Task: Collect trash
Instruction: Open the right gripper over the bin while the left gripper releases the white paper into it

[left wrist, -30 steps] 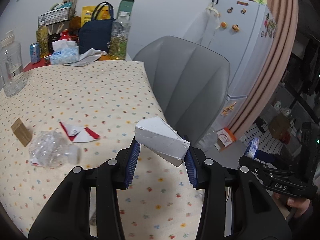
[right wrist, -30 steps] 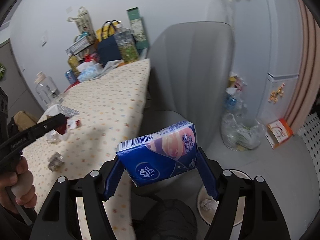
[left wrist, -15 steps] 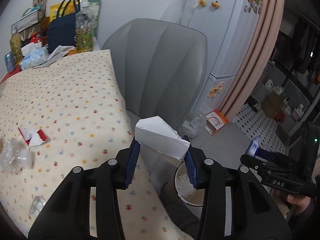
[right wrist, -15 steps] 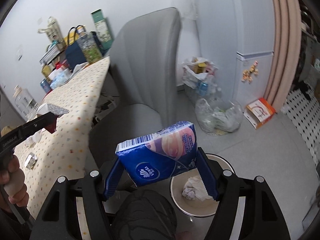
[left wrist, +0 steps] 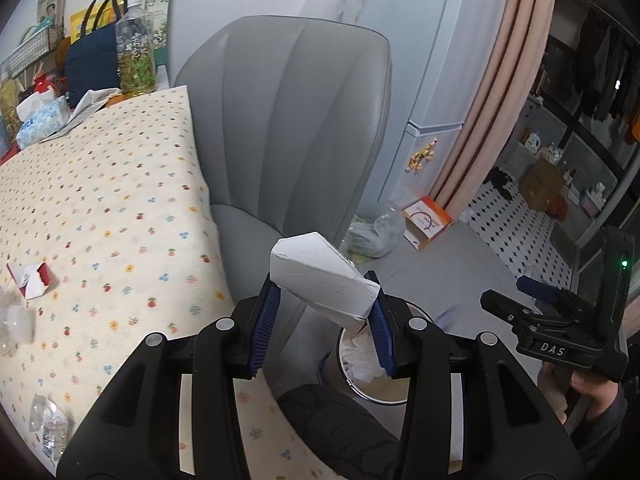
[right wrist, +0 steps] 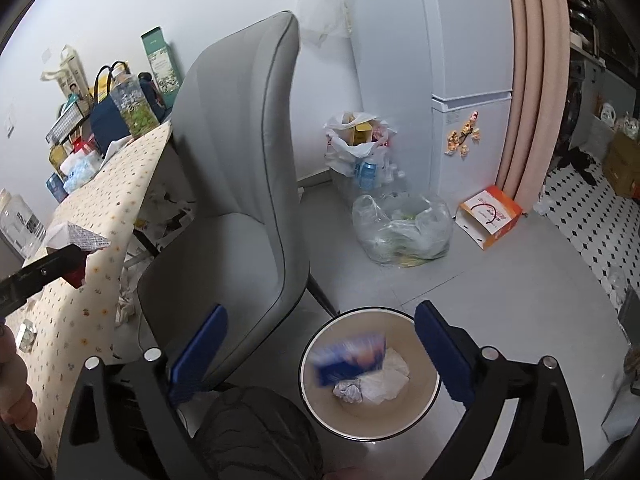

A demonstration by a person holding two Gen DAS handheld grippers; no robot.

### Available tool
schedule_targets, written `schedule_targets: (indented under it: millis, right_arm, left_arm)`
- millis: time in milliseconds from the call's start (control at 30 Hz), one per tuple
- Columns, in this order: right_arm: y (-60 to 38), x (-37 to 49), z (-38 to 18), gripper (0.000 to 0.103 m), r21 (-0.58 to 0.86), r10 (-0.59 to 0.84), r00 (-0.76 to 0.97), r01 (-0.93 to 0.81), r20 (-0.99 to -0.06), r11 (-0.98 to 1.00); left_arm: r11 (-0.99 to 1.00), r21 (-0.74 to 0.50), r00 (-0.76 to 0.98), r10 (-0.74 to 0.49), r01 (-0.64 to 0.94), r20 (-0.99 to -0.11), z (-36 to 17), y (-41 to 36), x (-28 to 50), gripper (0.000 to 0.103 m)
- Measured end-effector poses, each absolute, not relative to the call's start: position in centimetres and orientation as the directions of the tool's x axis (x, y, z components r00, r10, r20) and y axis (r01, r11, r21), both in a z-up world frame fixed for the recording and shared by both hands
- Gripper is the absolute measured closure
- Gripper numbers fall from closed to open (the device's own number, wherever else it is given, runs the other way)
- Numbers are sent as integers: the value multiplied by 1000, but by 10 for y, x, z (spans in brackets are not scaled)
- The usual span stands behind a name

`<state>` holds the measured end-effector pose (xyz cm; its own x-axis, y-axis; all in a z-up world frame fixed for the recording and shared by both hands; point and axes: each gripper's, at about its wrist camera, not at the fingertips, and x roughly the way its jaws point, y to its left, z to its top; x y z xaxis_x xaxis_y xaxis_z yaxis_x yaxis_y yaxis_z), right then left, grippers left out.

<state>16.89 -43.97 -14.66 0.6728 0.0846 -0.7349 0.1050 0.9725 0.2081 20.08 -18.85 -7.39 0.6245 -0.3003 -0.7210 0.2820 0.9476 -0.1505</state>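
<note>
While right tongs (right wrist: 320, 344) gape empty above bin (right wrist: 424, 408), blue packet (right wrist: 348, 356) dropping: carry left tongs (left wrist: 322, 316), clamped on white carton (left wrist: 320, 280), squarely over rim before opening.

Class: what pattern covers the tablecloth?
Cream tablecloth scattered with small coloured fruit-and-flower motifs; the left wrist view shows it best.

blue packet (right wrist: 349, 357): motion-blurred | bin (left wrist: 400, 394) rim: part hidden by left claw (left wrist: 323, 322)
</note>
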Motion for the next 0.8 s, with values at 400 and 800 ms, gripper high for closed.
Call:
schedule_targets:
  millis: [400, 800]
  right_arm:
    - [-480, 154, -153, 8, 252, 56, 677, 195, -733, 948]
    - [-527, 127, -154, 8, 263, -11, 688, 292, -725, 919]
  left_arm:
    - [925, -143, 567, -332, 352, -753, -88, -232, 209, 60]
    - [874, -135, 494, -384, 466, -780, -99, -298, 217, 60]
